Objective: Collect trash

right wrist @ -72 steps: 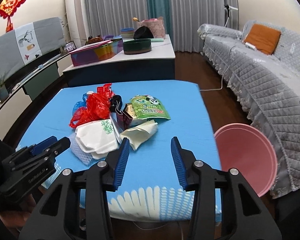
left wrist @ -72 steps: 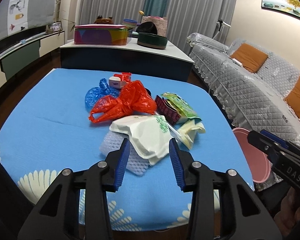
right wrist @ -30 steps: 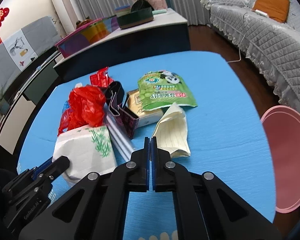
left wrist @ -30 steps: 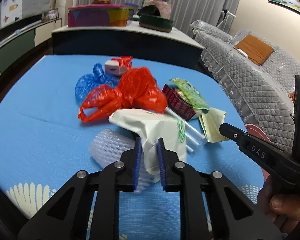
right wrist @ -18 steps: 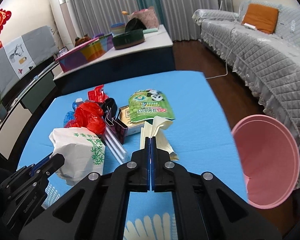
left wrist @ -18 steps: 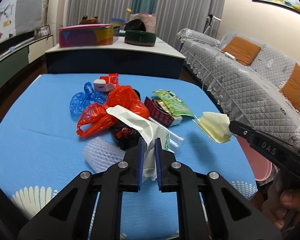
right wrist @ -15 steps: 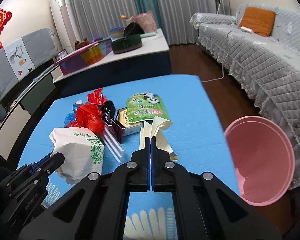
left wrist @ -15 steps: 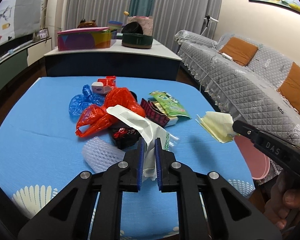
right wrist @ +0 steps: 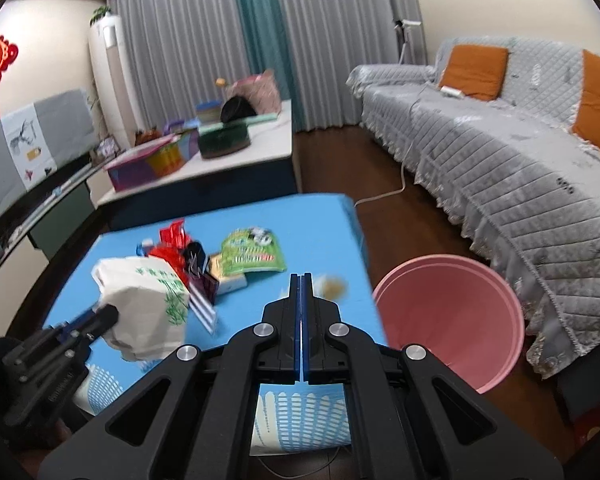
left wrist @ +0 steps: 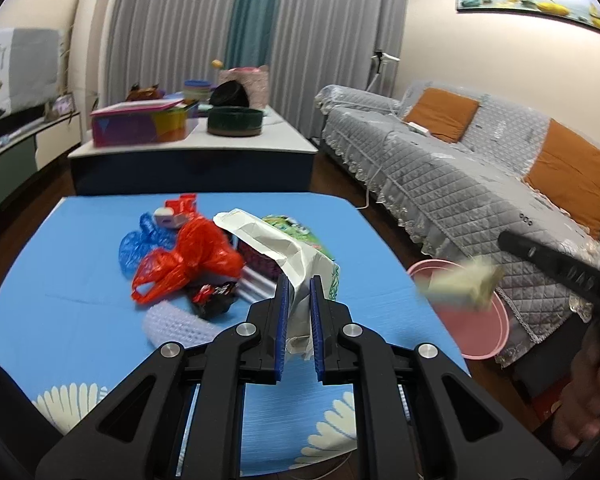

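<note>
Right wrist: yellow wrapper [right wrist: 331, 286] now beside pink bin [right wrist: 448, 320].

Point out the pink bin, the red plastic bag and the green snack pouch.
pink bin [right wrist: 452, 280]: right wrist view, on the far inner wall.
red plastic bag [left wrist: 196, 252]: left wrist view, on its bunched middle.
green snack pouch [right wrist: 252, 254]: right wrist view, on its printed face.

White paper bag [left wrist: 296, 256] with green print, crumpled, lifted off table. Cream wrapper [left wrist: 460, 284] blurred over pink bin [right wrist: 448, 320]. Remaining trash pile [left wrist: 188, 256] on blue tabletop.
</note>
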`<control>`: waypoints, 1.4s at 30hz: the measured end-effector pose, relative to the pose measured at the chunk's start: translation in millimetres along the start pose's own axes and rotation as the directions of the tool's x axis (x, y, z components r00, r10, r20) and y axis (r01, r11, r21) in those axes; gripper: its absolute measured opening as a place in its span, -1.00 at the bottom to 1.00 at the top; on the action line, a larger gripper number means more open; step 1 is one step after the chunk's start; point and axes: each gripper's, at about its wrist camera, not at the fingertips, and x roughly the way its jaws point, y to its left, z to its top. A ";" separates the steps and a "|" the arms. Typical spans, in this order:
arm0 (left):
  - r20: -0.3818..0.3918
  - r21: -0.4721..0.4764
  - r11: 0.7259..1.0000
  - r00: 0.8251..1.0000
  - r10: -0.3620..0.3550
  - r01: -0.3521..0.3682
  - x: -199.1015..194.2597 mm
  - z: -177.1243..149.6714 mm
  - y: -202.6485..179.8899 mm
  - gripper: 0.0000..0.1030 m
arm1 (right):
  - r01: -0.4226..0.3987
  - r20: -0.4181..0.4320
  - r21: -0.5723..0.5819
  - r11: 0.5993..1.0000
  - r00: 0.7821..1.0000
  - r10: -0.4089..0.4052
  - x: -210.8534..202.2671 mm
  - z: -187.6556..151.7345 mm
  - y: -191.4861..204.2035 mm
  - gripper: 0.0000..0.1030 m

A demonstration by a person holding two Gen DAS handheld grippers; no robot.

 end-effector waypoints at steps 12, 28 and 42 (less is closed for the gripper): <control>0.032 0.062 0.997 0.998 -0.058 0.056 -11.4 18.4 -38.6 -0.79 | 0.041 0.064 0.024 0.999 0.997 -0.043 -35.5 27.4 -47.5 -0.99; 0.015 0.071 0.996 0.998 -0.062 0.061 18.4 31.8 -54.1 -0.79 | 0.043 0.042 0.086 0.995 0.998 -0.047 -17.5 49.9 -125.1 -1.00; 0.067 -0.011 0.999 0.997 -0.038 0.038 2.9 49.7 -14.4 -0.79 | -0.030 -0.082 0.022 0.999 0.996 0.032 17.7 3.8 -99.7 -0.37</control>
